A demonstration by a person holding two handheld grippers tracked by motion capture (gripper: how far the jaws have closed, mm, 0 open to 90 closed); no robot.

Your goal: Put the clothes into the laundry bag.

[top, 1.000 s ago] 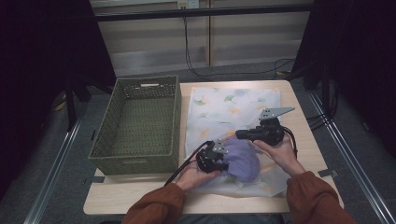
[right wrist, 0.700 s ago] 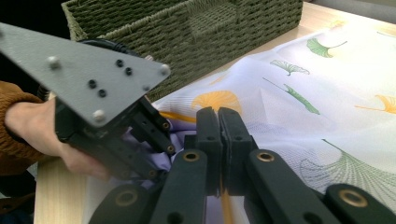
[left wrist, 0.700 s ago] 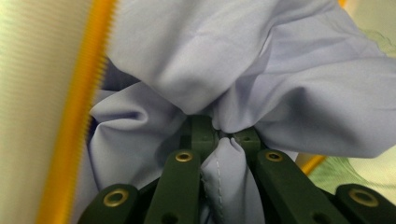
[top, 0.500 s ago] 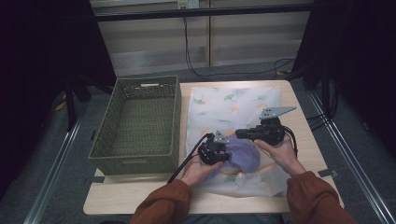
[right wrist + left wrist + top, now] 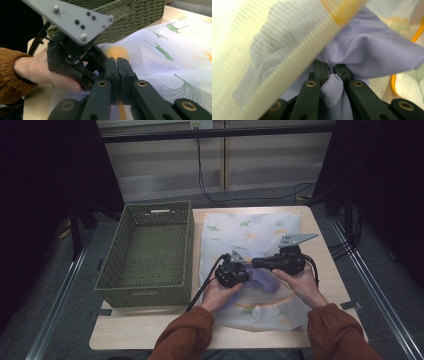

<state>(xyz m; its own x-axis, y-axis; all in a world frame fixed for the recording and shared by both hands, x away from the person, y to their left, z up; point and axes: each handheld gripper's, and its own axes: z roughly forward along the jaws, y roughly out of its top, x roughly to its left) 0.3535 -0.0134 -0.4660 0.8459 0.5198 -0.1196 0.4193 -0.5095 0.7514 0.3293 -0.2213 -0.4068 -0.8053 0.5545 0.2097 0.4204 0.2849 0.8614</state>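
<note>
A lavender cloth point(image 5: 262, 281) lies bunched at the mouth of a white mesh bag point(image 5: 250, 232) printed with ginkgo leaves, in the middle of the table. My left gripper point(image 5: 246, 271) is shut on a fold of this cloth point(image 5: 374, 50); the fabric is pinched between its jaws point(image 5: 332, 65) under the bag's mesh and yellow zipper point(image 5: 342, 10). My right gripper point(image 5: 254, 263) points left, just opposite the left one, and its jaws point(image 5: 117, 60) are shut on the bag's thin yellow-trimmed edge. The left gripper's body point(image 5: 72, 60) sits right before it.
A green woven basket point(image 5: 150, 212) stands to the left of the bag, its wall point(image 5: 135, 12) close behind the left gripper. Bare wooden table point(image 5: 150, 330) shows along the near edge. Both forearms in rust sleeves come in from the bottom.
My left gripper has moved away from the person and slightly up, drawing the lavender cloth along toward the right gripper. The right gripper has stayed put.
</note>
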